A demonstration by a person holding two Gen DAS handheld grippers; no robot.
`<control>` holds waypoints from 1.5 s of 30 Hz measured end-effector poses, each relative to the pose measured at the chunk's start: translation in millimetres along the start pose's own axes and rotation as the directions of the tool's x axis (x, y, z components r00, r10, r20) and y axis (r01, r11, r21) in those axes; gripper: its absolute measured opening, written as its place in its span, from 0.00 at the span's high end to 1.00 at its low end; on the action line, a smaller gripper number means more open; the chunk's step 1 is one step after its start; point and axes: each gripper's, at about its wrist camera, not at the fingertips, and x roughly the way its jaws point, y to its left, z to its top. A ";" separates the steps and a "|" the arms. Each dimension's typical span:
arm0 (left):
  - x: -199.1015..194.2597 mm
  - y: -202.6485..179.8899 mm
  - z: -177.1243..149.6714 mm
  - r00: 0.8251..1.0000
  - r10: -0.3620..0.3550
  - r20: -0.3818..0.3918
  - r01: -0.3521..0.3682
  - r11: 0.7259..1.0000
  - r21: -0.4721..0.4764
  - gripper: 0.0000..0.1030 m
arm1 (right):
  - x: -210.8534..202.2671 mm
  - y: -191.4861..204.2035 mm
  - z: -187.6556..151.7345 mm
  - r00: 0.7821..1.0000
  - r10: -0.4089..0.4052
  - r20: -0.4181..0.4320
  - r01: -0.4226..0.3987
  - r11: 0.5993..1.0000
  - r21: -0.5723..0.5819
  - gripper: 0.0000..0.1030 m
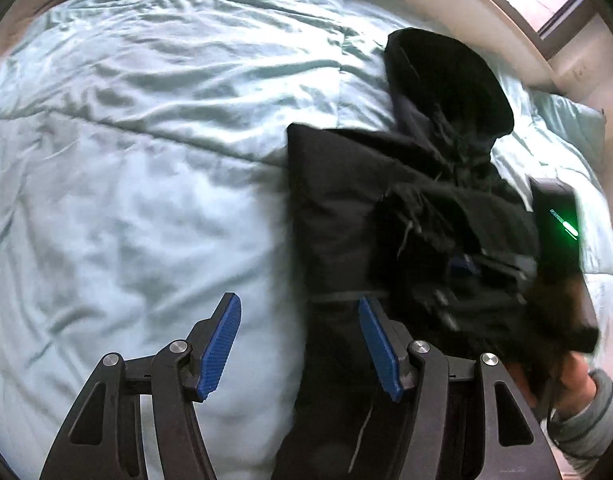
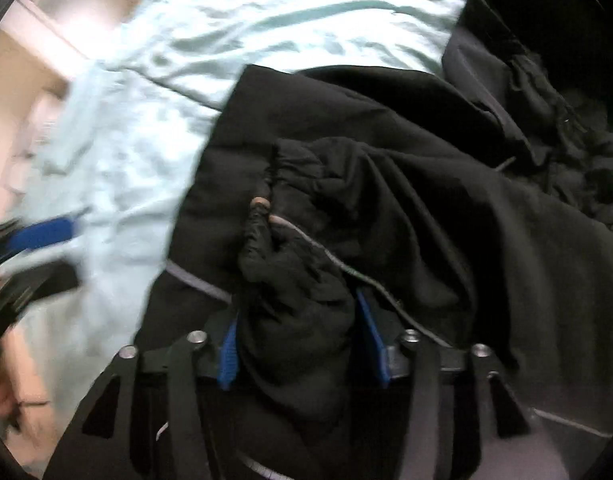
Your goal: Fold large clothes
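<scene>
A large black hooded jacket [image 1: 346, 208] lies on a pale green bedspread [image 1: 146, 160], hood toward the far side. My left gripper [image 1: 300, 312] is open and empty, hovering over the jacket's left edge. The right gripper [image 1: 554, 240] shows at the right of the left wrist view, over the jacket. In the right wrist view the jacket [image 2: 406, 160] fills the middle, and my right gripper [image 2: 298, 308] is shut on a bunched fold of black sleeve fabric [image 2: 294, 280]. The left gripper [image 2: 42, 236] shows blurred at the left edge.
The bedspread [image 2: 226, 40] is wrinkled and spreads wide to the left of the jacket. A wall and window [image 1: 546, 0] run along the far right of the bed. A pillow corner [image 1: 574, 120] lies near the hood.
</scene>
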 end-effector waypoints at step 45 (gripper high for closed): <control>30.9 -66.3 14.5 0.973 -0.212 -0.092 0.223 0.964 0.144 0.36 | -138.3 -189.5 -118.4 0.944 -0.321 -0.073 0.327 0.899 0.292 0.48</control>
